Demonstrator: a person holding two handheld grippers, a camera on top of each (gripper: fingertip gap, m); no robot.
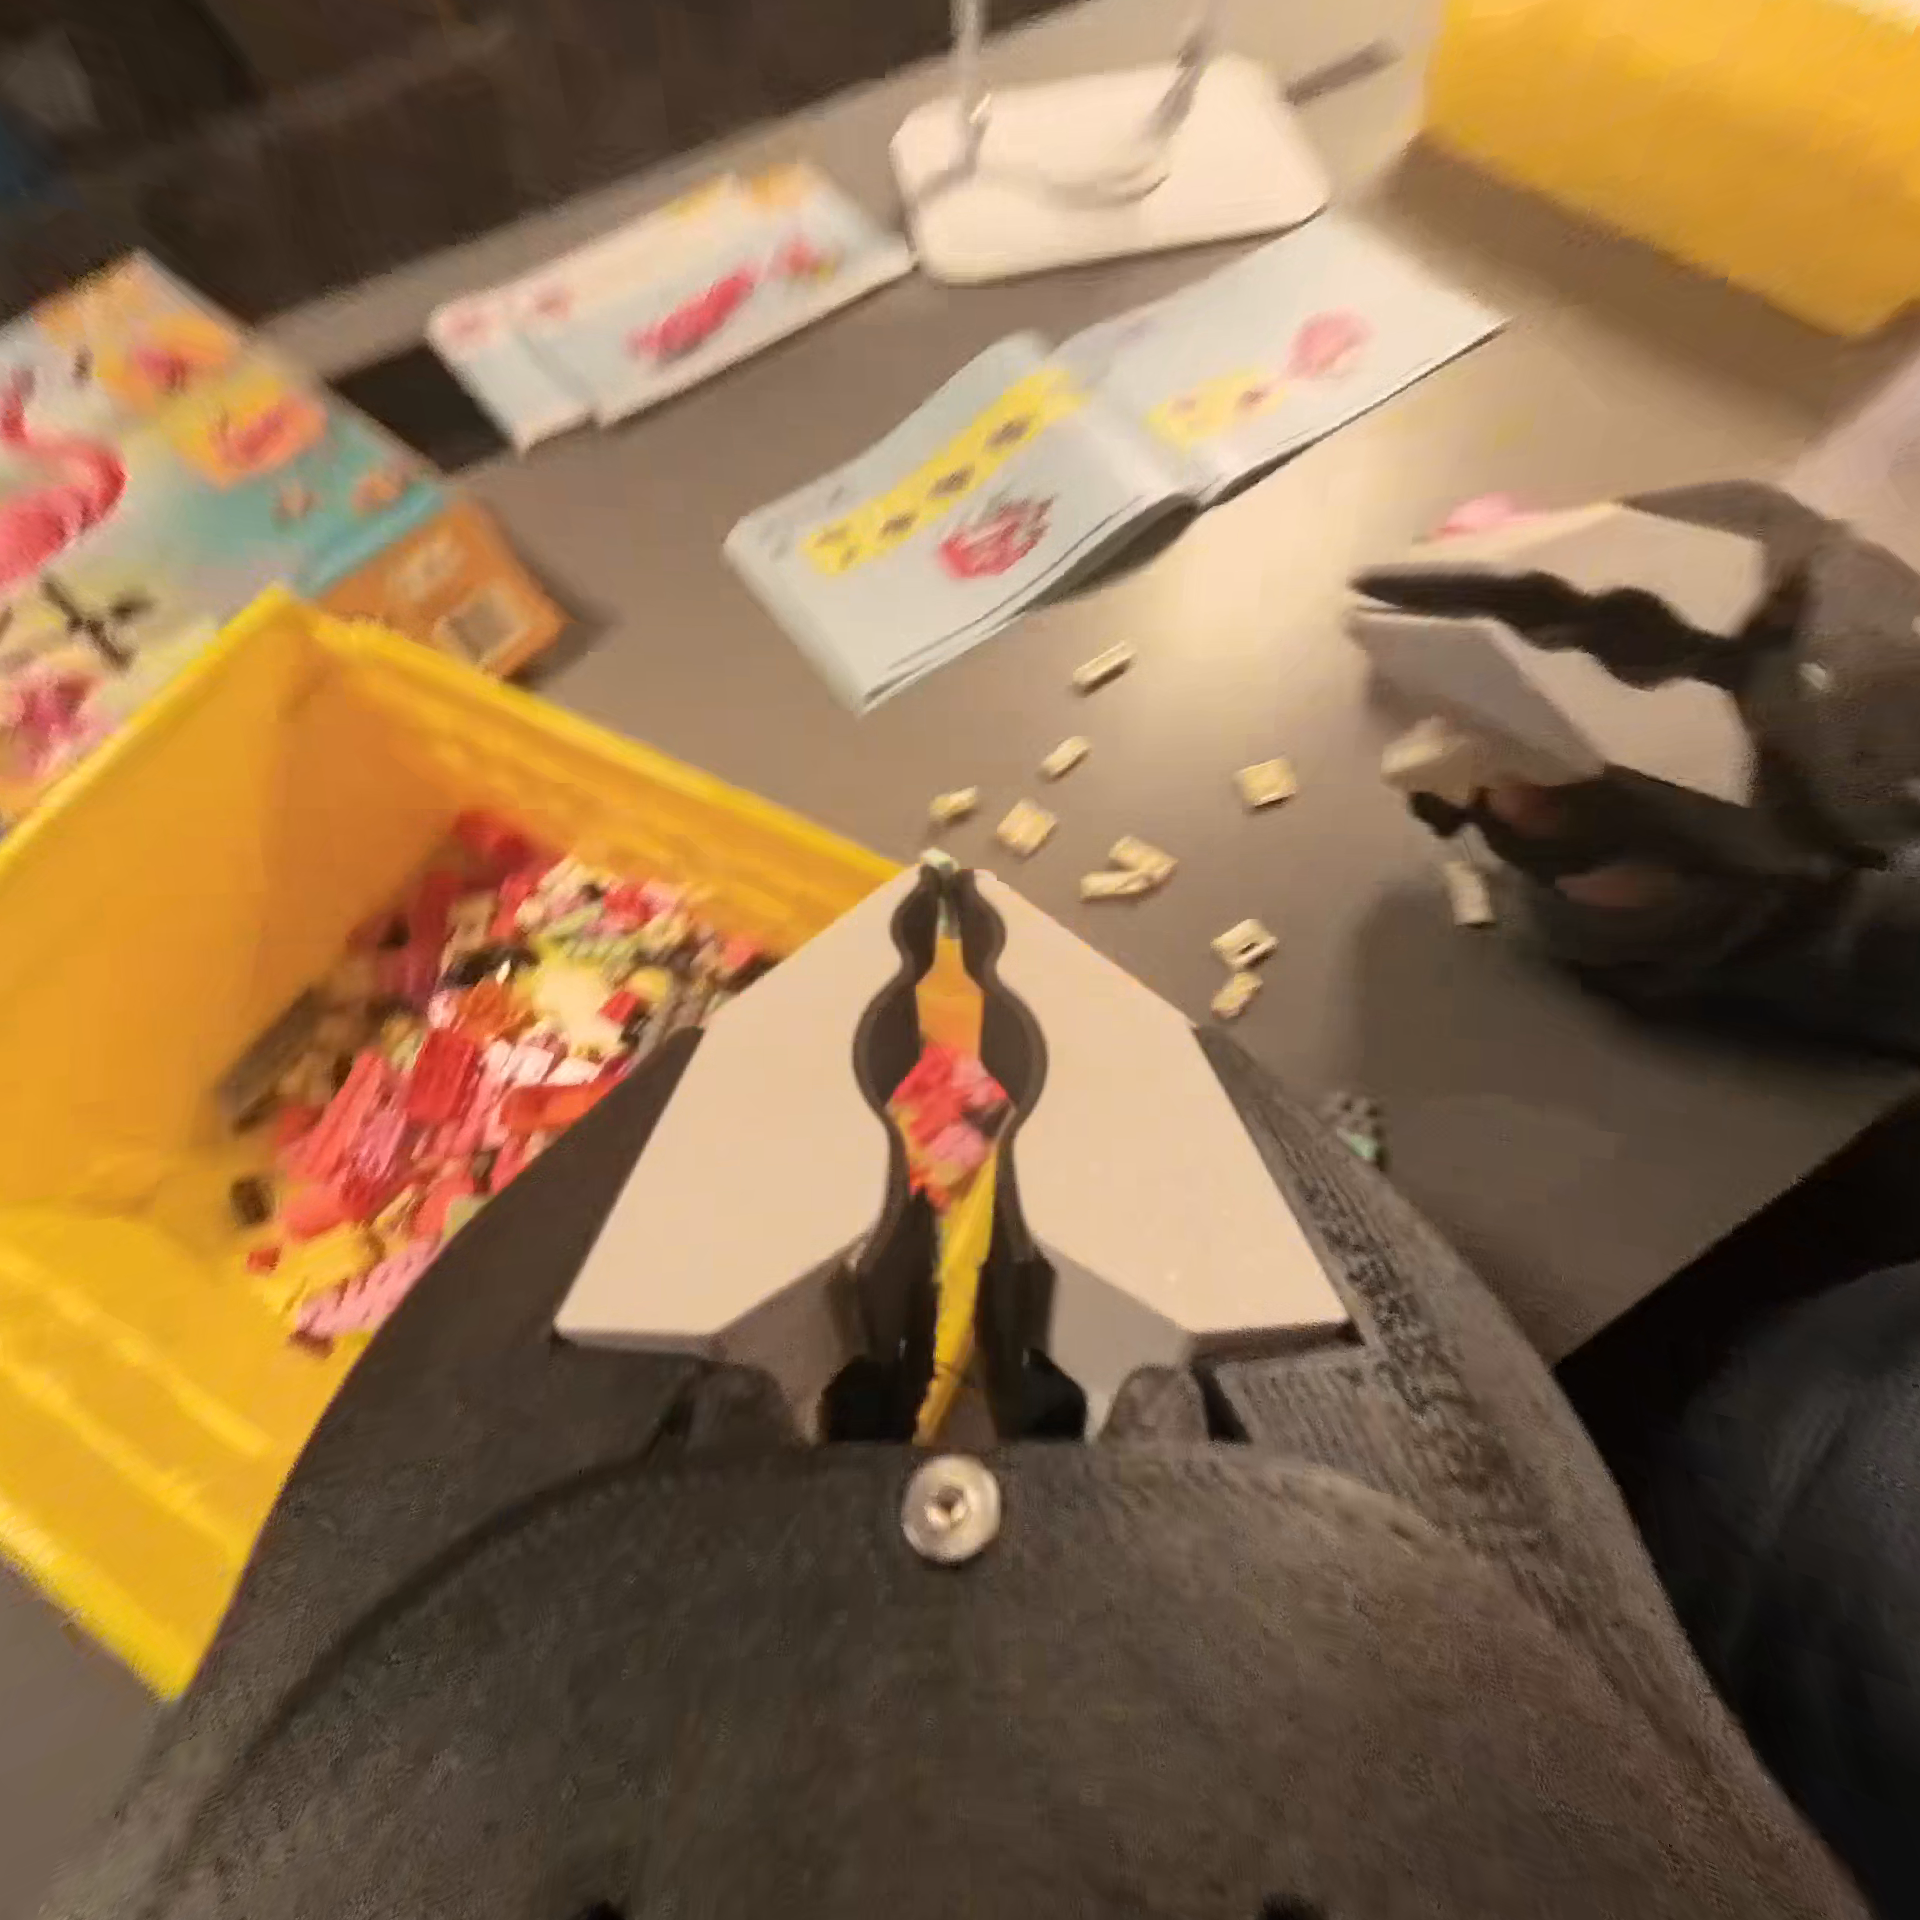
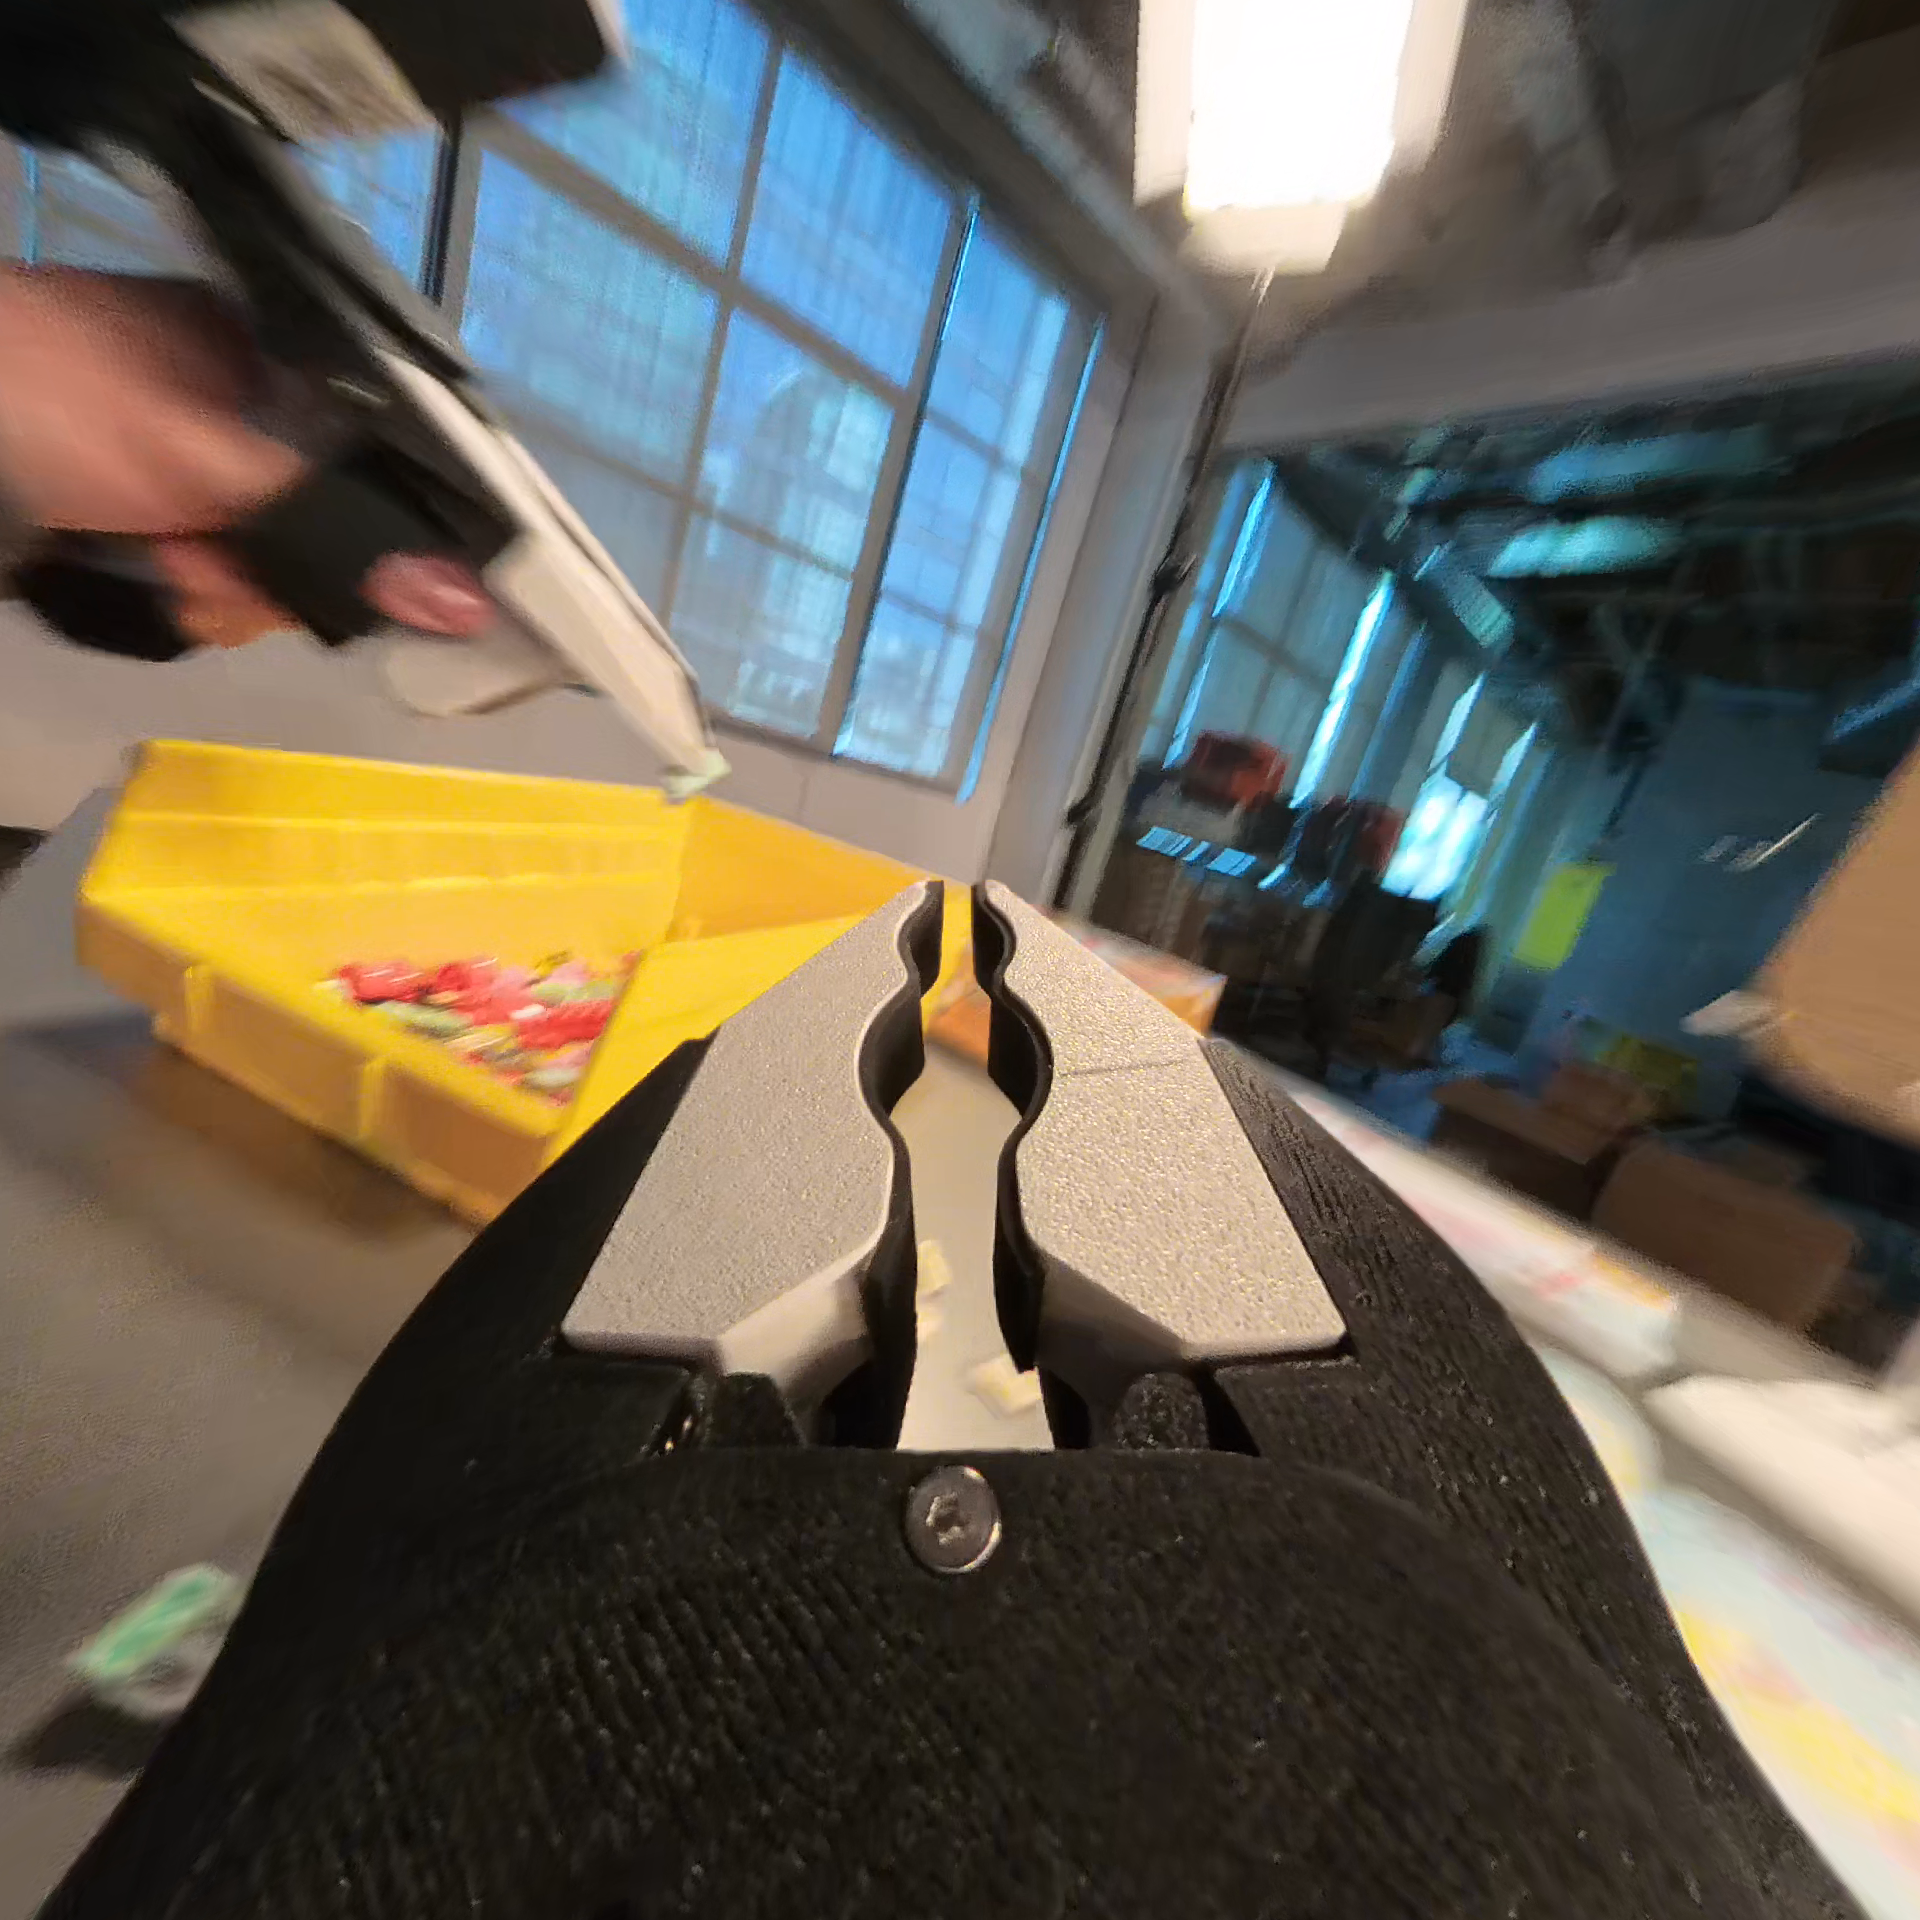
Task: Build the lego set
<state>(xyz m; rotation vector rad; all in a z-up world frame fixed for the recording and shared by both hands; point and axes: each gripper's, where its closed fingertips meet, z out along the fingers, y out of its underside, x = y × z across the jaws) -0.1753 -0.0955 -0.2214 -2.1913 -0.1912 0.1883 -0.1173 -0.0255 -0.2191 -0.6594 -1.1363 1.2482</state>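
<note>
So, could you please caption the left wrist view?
Left gripper pinching a small pale-green piece beside the yellow bin.

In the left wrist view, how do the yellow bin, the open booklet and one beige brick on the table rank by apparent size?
Largest to smallest:
1. yellow bin, though it is also nearest the camera
2. open booklet
3. beige brick, clearly the smallest

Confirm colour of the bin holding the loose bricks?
Yellow bin, clearest in the left wrist view.
</note>
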